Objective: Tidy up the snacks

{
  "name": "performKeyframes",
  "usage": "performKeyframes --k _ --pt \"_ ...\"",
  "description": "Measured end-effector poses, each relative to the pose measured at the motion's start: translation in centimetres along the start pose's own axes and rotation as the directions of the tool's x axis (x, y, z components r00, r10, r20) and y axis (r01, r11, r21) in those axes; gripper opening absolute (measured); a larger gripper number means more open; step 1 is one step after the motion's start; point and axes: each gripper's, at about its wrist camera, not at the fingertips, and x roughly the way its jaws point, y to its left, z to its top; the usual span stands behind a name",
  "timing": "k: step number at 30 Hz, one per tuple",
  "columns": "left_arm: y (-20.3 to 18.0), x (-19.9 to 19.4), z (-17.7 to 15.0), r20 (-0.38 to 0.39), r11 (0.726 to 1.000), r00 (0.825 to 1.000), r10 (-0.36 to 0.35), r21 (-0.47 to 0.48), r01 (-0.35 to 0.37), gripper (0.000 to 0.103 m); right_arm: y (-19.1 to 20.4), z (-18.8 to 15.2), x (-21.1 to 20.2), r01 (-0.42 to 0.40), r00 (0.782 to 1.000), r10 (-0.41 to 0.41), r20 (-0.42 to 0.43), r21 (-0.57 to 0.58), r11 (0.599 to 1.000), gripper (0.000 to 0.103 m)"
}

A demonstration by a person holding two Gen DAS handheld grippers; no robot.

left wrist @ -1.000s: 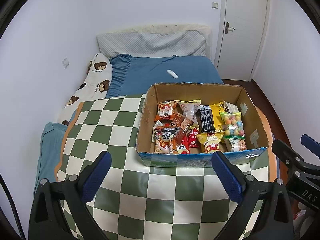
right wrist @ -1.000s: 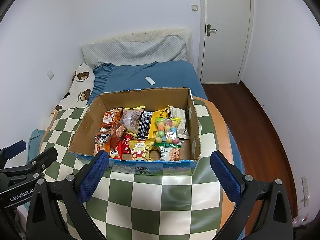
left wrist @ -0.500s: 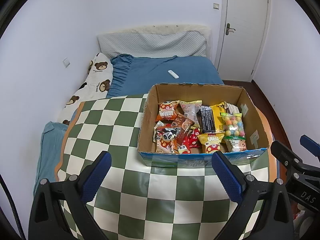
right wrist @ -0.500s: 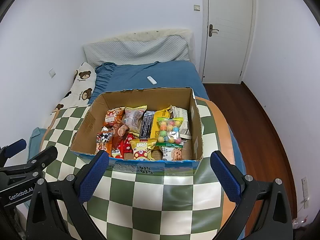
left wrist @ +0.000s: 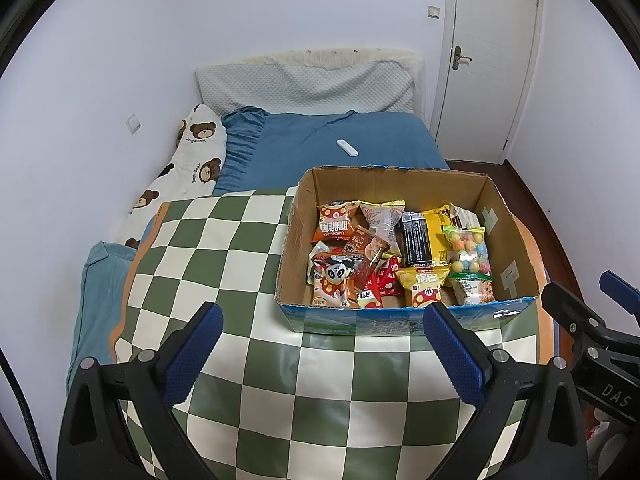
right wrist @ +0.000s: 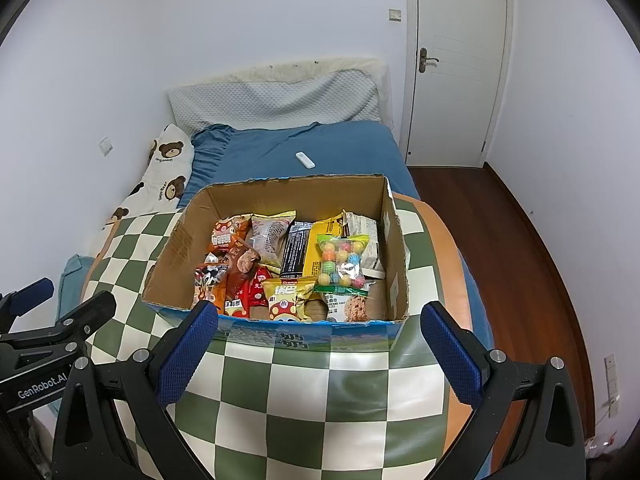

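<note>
Plainly, both tongs are hanging spread apart and gripping nothing: the left tongs at lower centre of their view, the right tongs likewise. Snack packets are all lying inside the cardboard box on the checkered tabletop. That fits either sorting ahead or packing finished.
</note>
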Motion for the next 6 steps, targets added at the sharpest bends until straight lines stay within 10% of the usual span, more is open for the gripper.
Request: performKeyframes --k 6 --pt "0.09 0.0 0.12 0.006 1.0 1.0 0.006 -0.003 -0.006 0.103 -0.09 -0.02 -0.02 -0.001 1.0 0.001 0.0 0.003 1.0 0.103"
